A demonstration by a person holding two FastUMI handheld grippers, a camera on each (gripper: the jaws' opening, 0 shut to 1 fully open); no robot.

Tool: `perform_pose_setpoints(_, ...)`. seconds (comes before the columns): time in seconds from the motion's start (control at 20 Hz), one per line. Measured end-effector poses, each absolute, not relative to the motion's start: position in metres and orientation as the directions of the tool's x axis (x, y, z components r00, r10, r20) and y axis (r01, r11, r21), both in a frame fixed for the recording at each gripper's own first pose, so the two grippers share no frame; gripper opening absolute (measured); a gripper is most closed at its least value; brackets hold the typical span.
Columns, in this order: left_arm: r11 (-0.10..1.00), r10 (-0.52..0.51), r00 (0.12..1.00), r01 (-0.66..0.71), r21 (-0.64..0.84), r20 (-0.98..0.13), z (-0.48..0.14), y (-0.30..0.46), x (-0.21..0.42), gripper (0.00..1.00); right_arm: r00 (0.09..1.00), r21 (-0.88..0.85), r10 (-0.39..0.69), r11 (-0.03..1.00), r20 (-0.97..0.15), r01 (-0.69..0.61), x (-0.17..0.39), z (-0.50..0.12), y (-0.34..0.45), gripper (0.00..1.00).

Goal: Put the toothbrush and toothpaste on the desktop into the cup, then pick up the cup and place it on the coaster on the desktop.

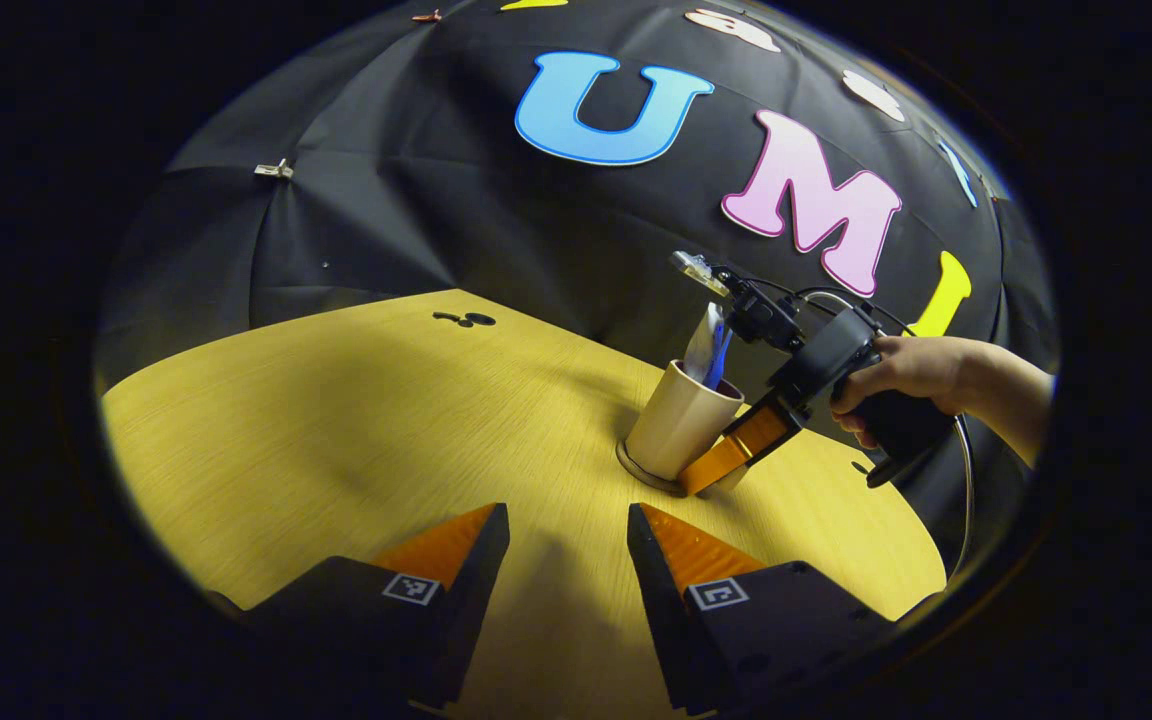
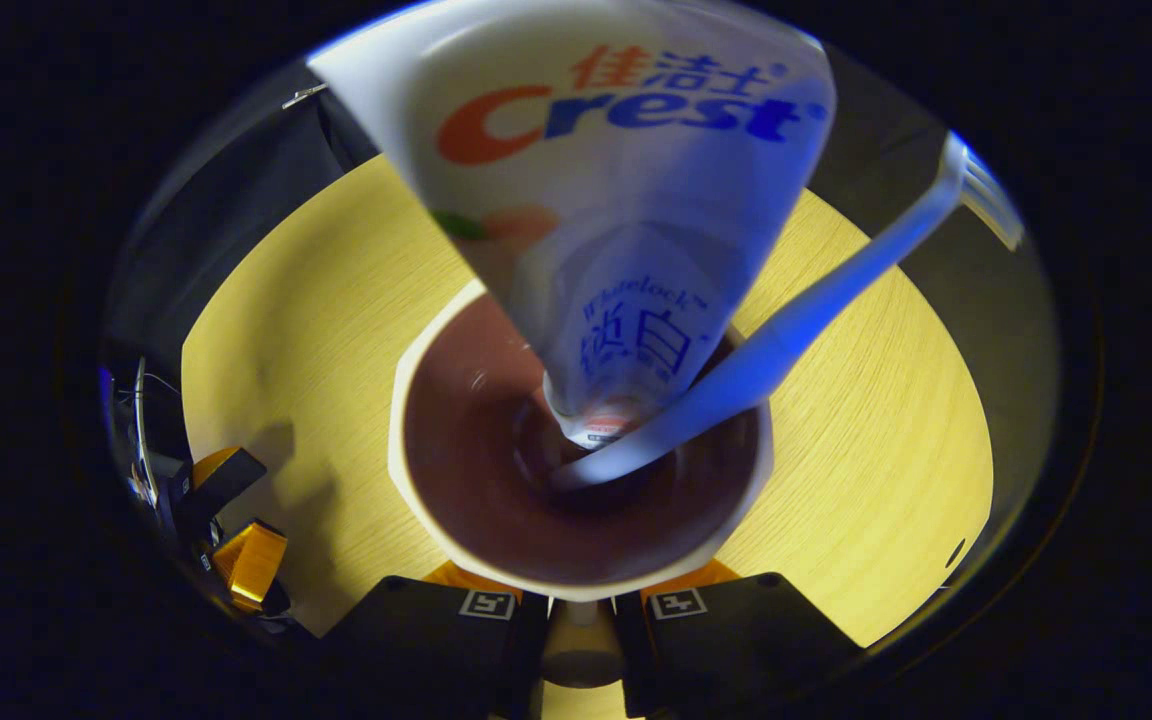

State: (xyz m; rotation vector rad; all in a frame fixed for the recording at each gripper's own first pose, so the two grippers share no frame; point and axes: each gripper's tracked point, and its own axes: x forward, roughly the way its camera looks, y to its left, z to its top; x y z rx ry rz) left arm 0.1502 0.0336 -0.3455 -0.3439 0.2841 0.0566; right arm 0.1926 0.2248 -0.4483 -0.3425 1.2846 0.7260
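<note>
A beige cup (image 1: 674, 425) stands on a dark round coaster (image 1: 639, 470) at the right of the wooden table (image 1: 336, 430). A white toothpaste tube (image 1: 701, 345) and a blue toothbrush (image 1: 721, 355) stick up out of it. In the right gripper view I look down into the cup (image 2: 456, 520), with the toothpaste tube (image 2: 616, 200) and toothbrush (image 2: 816, 310) leaning inside. My right gripper (image 2: 576, 605), held by a hand (image 1: 911, 370), is shut on the cup's handle (image 2: 576, 640); it reaches the cup's right side (image 1: 726, 462). My left gripper (image 1: 566, 545) hovers open over the table, short of the cup.
Small black marks (image 1: 466, 320) lie at the table's far edge by the cloth wall. A metal clip (image 1: 274, 170) is pinned to the wall. The left gripper (image 2: 226, 540) is at the lower left of the right gripper view. Bare tabletop spreads left of the cup.
</note>
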Motion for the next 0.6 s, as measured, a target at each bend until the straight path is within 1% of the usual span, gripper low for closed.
perform_pose_setpoints(0.05,0.940,0.006,0.959,-0.103,-0.326,-0.285,-0.345,0.032,0.152,0.75,0.105,0.155,0.295,0.733,-0.950,-0.662,0.191,-0.447,0.225,0.34)
perform_pose_setpoints(0.1,0.939,0.004,0.958,-0.102,-0.329,-0.286,-0.345,0.031,0.152,0.75,0.105,0.152,0.294,0.731,-0.950,-0.665,0.191,-0.446,0.226,0.31)
perform_pose_setpoints(0.15,0.938,0.002,0.958,-0.101,-0.331,-0.288,-0.345,0.030,0.152,0.75,0.107,0.149,0.290,0.733,-0.951,-0.664,0.191,-0.445,0.226,0.31)
perform_pose_setpoints(0.2,0.938,-0.001,0.958,-0.099,-0.332,-0.288,-0.343,0.031,0.151,0.75,0.106,0.148,0.288,0.734,-0.952,-0.663,0.191,-0.446,0.227,0.39)
perform_pose_setpoints(0.35,0.942,-0.004,0.958,-0.093,-0.324,-0.287,-0.335,0.033,0.149,0.75,0.130,0.124,0.278,0.735,-0.952,-0.667,0.194,-0.439,0.222,0.47)
perform_pose_setpoints(0.5,0.948,-0.008,0.957,-0.085,-0.308,-0.289,-0.325,0.035,0.147,0.75,0.170,0.124,0.306,0.743,-0.937,-0.658,0.198,-0.422,0.219,0.46)
perform_pose_setpoints(0.6,0.950,-0.014,0.957,-0.079,-0.304,-0.290,-0.315,0.034,0.144,0.75,0.215,0.123,0.339,0.746,-0.916,-0.655,0.202,-0.403,0.216,0.47)
